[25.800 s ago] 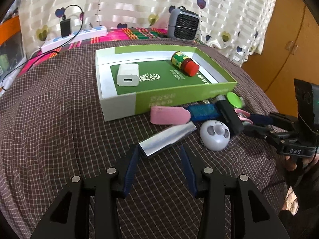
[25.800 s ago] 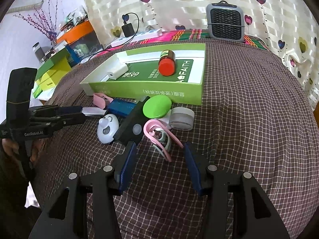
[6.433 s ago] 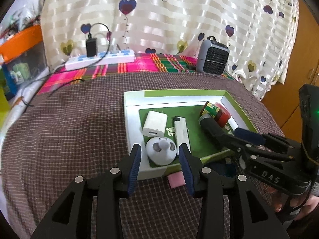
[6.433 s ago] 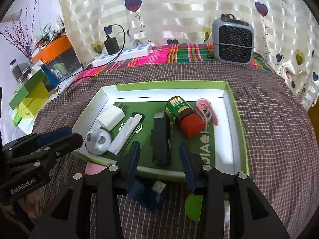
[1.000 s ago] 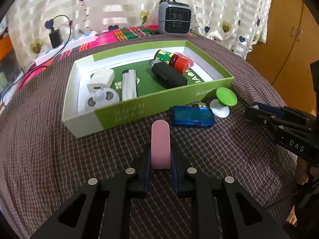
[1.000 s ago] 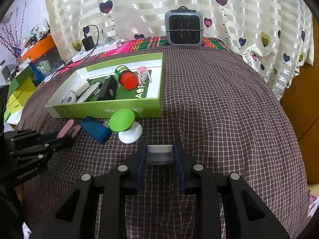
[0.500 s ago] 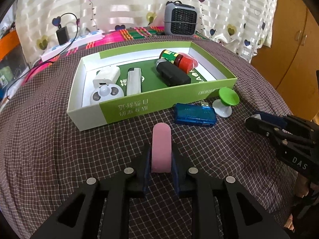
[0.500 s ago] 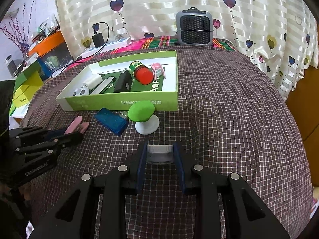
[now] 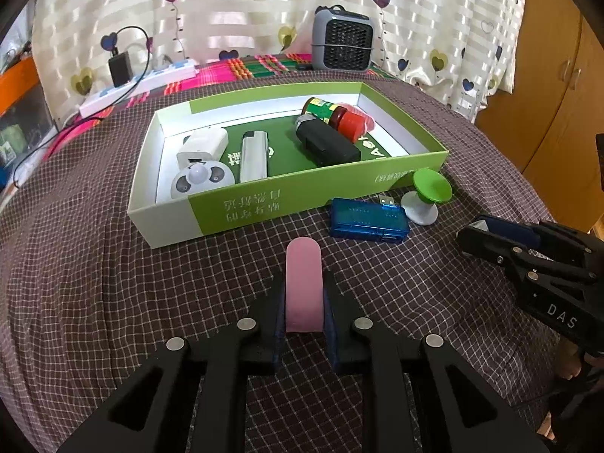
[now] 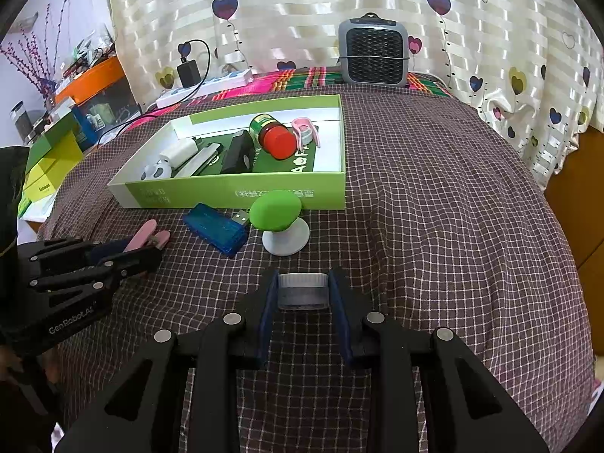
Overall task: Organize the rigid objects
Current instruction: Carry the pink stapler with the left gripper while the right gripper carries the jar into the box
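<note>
Checked tablecloth (image 9: 94,264), green box (image 9: 264,204), blue USB stick (image 9: 368,219), green-topped stand (image 9: 424,198)

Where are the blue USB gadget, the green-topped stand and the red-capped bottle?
blue USB gadget (image 9: 369,219), left wrist view, middle of its top face.
green-topped stand (image 10: 275,210), right wrist view, on the green top.
red-capped bottle (image 10: 278,142), right wrist view, on the red cap.

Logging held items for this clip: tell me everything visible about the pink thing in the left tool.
The pink nail clipper is a flat, matte pink strip with a rounded far end, plastic-looking. The right wrist view shows two pink leaves splayed apart with dark metal between them. It sits lengthwise between the blue pads of the left tool, which is shut on it, its rounded end pointing toward the green box. It is outside the box, over the checked cloth; whether it rests on the cloth is unclear.
</note>
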### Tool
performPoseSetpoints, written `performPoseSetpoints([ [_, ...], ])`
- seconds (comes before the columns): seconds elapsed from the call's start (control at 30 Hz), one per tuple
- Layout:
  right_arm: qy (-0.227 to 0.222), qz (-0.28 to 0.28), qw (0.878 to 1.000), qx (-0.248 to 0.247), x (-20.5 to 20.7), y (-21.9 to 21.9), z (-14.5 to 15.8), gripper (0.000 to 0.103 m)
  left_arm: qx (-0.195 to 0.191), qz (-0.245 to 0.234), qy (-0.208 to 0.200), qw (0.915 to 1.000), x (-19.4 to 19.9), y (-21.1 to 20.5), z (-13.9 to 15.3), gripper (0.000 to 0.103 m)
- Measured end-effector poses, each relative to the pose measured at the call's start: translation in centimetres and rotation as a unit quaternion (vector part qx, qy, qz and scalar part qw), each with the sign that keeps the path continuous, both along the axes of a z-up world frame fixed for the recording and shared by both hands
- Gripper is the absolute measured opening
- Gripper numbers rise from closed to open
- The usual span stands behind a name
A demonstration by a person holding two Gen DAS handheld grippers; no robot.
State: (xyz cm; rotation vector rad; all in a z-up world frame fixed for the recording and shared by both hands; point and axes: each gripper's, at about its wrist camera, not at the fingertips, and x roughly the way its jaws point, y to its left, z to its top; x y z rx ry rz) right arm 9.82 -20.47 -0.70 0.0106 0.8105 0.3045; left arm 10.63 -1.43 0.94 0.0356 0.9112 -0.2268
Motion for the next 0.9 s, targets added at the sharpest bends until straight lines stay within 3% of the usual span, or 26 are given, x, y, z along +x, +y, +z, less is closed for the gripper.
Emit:
performPoseSetpoints([
  [0.9, -0.036, 0.021, 0.999, 0.008, -0.9, 0.7, 2.6, 0.029, -0.009, 0.004, -0.045, 0.9989, -1.8, -0.1, 3.8, 0.017],
])
